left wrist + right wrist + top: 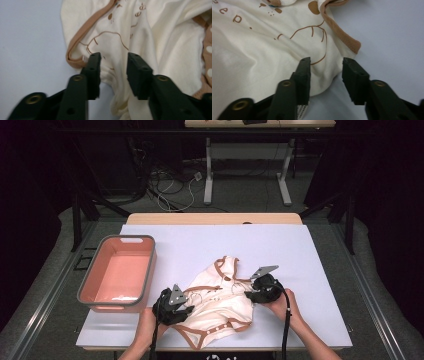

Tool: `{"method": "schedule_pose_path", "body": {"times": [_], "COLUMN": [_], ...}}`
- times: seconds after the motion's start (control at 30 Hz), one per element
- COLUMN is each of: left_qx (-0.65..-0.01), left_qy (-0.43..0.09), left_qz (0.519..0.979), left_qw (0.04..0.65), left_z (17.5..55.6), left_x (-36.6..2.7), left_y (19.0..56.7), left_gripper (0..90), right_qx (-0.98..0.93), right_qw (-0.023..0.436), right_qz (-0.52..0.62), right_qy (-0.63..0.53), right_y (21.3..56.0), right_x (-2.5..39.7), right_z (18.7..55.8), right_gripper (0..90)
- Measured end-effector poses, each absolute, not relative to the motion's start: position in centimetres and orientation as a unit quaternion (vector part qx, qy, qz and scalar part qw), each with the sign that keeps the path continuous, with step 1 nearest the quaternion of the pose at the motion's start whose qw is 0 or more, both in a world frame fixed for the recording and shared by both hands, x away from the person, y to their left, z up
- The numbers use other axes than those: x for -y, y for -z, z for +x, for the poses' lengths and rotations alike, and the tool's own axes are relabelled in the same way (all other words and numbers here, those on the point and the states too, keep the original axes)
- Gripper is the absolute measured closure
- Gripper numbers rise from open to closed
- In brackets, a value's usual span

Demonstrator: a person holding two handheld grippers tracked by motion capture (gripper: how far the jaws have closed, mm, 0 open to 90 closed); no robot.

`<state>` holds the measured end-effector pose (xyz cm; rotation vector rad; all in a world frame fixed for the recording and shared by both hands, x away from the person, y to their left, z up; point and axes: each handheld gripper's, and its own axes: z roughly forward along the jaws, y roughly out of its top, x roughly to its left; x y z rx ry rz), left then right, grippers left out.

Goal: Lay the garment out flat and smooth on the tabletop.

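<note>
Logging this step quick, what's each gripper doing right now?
Left gripper: open, jaws astride a fold of the cream baby bodysuit with tan trim, not clamped.
Right gripper: open at the bodysuit's edge, holding nothing.

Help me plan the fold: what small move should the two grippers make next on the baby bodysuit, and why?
Probably close both. The left gripper and right gripper stand open, each straddling cream fabric at an edge of the bodysuit, which lies crumpled on the table. Neither grips cloth yet, so pinching comes before any lift or fold.
</note>
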<state>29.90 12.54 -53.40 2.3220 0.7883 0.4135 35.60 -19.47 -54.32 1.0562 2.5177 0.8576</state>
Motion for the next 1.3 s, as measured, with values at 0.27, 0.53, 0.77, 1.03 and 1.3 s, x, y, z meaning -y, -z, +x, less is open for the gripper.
{"method": "schedule_pose_path", "body": {"times": [0.27,0.53,0.77,1.03,1.3], "left_qx": [-0.301,-0.310,-0.317,-0.303,-0.270], "left_qy": [-0.181,-0.183,-0.192,-0.184,-0.180], "left_qz": [0.880,0.876,0.875,0.885,0.901], "left_qw": [0.320,0.321,0.312,0.303,0.287], "left_z": [31.2,32.4,33.5,35.2,35.9], "left_x": [-11.1,-10.4,-9.0,-7.3,-4.7], "left_y": [53.0,52.9,53.2,53.2,53.2], "left_gripper": [34.3,17.7,4.5,16.6,43.9], "right_qx": [-0.866,-0.865,-0.865,-0.868,-0.869], "right_qw": [0.131,0.123,0.119,0.121,0.125], "right_qz": [0.373,0.367,0.361,0.354,0.354], "right_qy": [-0.307,-0.319,-0.326,-0.327,-0.322], "right_y": [53.7,53.2,53.3,53.4,53.5], "right_x": [19.8,19.9,20.1,19.9,20.0], "right_z": [35.6,35.0,34.7,34.8,34.9], "right_gripper": [28.3,15.6,14.2,15.1,15.7]}}
